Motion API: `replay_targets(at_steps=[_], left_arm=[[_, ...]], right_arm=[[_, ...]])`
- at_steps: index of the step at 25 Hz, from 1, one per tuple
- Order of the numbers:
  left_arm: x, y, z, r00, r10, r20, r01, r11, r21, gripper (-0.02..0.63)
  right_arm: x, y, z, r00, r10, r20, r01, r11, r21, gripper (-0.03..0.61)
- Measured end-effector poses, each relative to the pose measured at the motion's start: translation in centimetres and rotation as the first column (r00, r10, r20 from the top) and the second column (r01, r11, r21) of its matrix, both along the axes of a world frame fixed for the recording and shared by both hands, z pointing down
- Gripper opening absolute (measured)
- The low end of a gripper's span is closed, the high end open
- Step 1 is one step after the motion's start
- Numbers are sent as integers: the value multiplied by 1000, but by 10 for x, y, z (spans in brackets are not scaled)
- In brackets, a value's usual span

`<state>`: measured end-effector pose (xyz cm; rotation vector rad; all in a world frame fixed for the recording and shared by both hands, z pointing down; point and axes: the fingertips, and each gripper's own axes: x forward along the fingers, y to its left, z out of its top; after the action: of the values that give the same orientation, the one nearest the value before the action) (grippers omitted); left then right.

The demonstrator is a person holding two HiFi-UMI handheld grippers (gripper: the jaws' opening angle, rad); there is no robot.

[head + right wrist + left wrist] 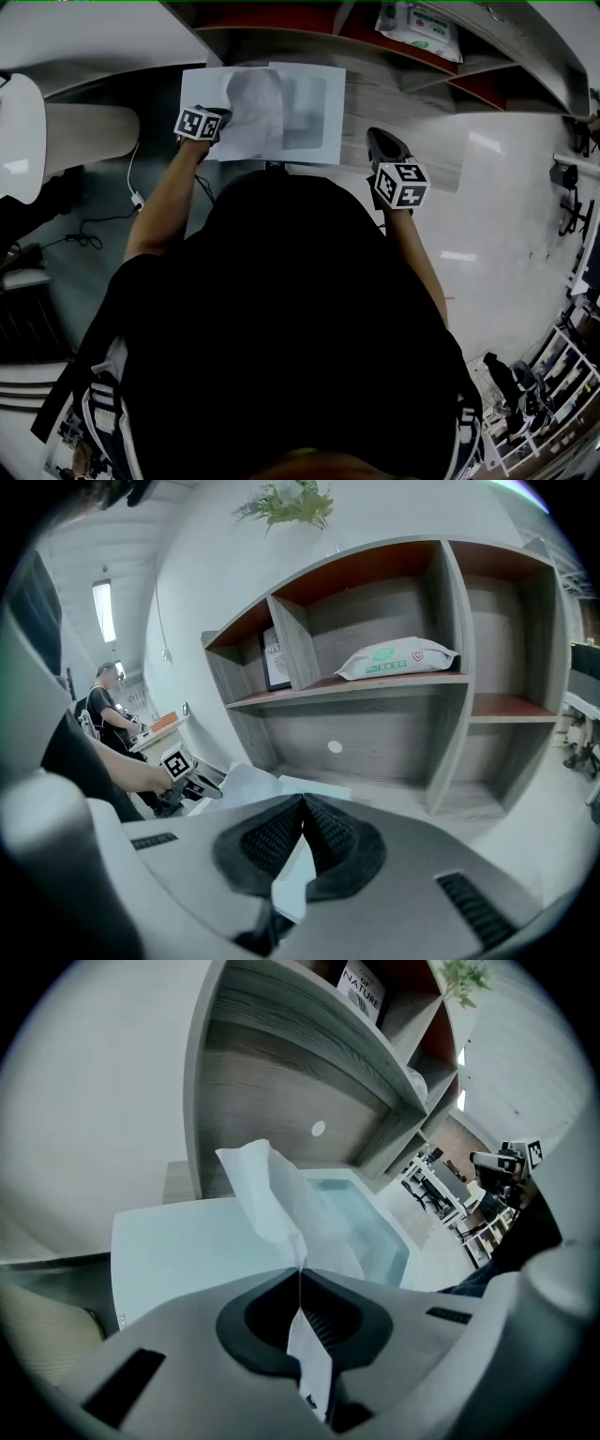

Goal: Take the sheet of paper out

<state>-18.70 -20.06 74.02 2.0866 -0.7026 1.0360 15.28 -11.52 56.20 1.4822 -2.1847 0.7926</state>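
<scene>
Nearest the lens, the person's black top (281, 319) filled the head view. Beyond it stood a grey shelf unit (487, 649), where a framed card (361, 990) read "NATURE" and a green-and-white soft pack (398, 658) carried print too small to read. On the tabletop (417, 127) lay a pale folder (314, 117). Left gripper (300, 1271) jaws were pressed together, pinching the sheet of paper (267, 1199) by its raised corner over the folder. Right gripper (303, 801) jaws met at the tips just right of the folder, a pale sliver showing behind them.
</scene>
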Motion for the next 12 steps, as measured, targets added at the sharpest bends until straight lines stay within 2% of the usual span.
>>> replay_targets(at_steps=[12], left_arm=[[-19,17,-18,997,-76,-6,77,996,39,26]], right_arm=[[4,14,-5,1000,-20,15,20,1000,10,14]])
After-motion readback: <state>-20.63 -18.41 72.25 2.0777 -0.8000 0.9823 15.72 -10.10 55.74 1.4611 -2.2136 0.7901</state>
